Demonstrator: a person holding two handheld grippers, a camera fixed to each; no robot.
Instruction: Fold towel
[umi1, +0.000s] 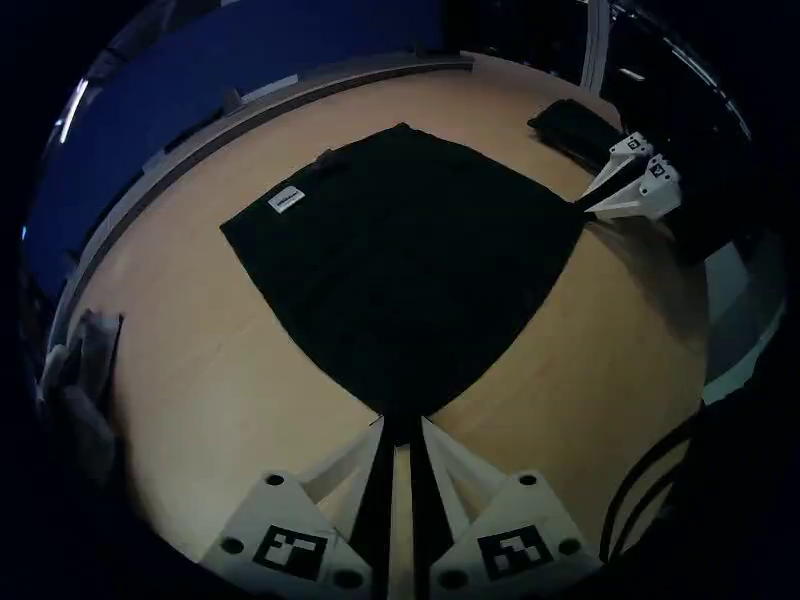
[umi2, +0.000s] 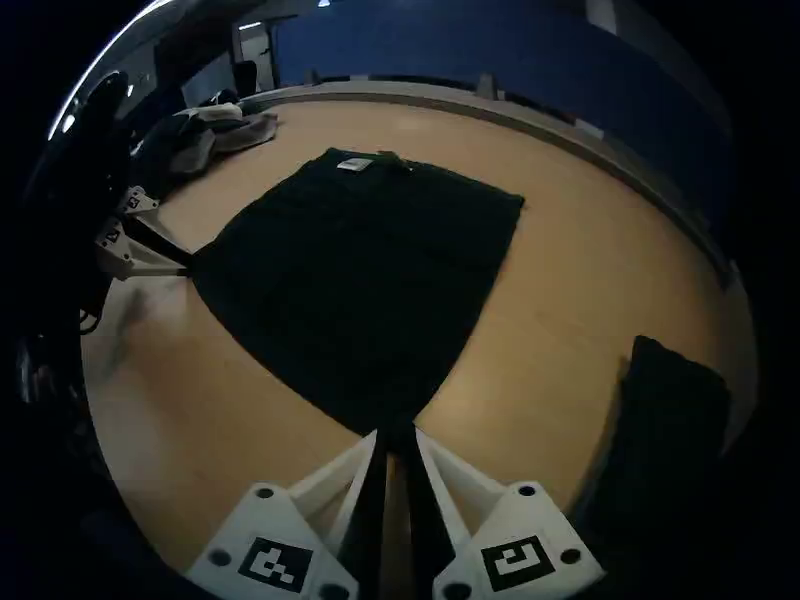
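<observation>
Black rectangular cloth towel (umi1: 400, 270) spread flat on light wooden tabletop (umi1: 200, 400). 1 corner clenched in left tool (umi1: 400, 430); adjacent corner clenched in right tool (umi2: 397, 435).

Bare tabletop (umi2: 560, 300) is lying open all round the spread towel (umi2: 360, 270). A dark folded cloth (umi2: 665, 420) is sitting at one end, a grey clothing heap (umi2: 215, 130) is crowding the other end, and a blue partition (umi2: 500, 50) is closing the far side.
</observation>
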